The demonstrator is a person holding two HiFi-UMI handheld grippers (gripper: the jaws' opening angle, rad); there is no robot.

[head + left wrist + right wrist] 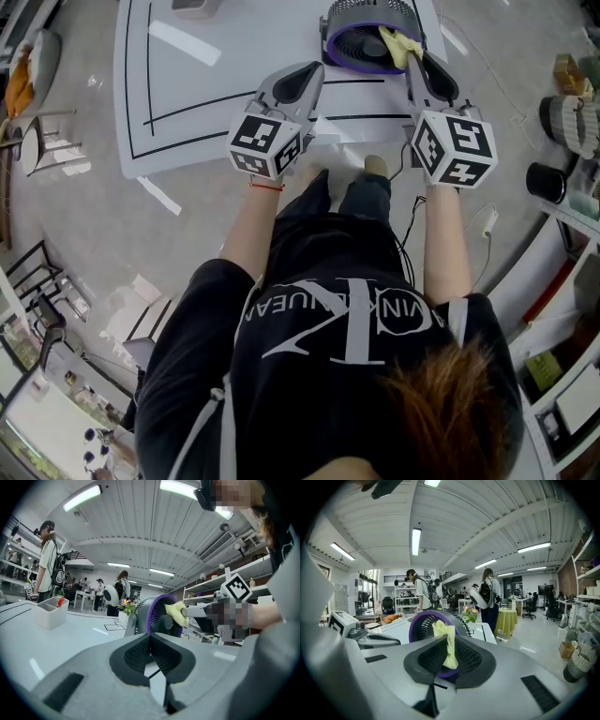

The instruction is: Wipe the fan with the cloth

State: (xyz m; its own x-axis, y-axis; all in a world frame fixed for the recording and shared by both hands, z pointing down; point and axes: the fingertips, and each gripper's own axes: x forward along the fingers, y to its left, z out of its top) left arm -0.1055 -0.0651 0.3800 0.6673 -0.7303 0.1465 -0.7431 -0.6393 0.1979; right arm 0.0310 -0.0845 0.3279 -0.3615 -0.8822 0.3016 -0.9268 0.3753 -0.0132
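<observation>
Now right tool (415, 58) pinches cloth (397, 43) against fan (356, 47); left tool (302, 80), jaws together and empty, hovers near fan.

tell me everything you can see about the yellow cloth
The small pale yellow cloth looks soft and crumpled. It is pinched in the right gripper, jaws shut on it, and its bunched free end pokes out past them against the grille of the round grey fan with a purple rim on the white table.

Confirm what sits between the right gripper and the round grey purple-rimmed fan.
The crumpled yellow cloth, clamped in the right gripper and held against the fan; the right gripper view shows it.
</observation>
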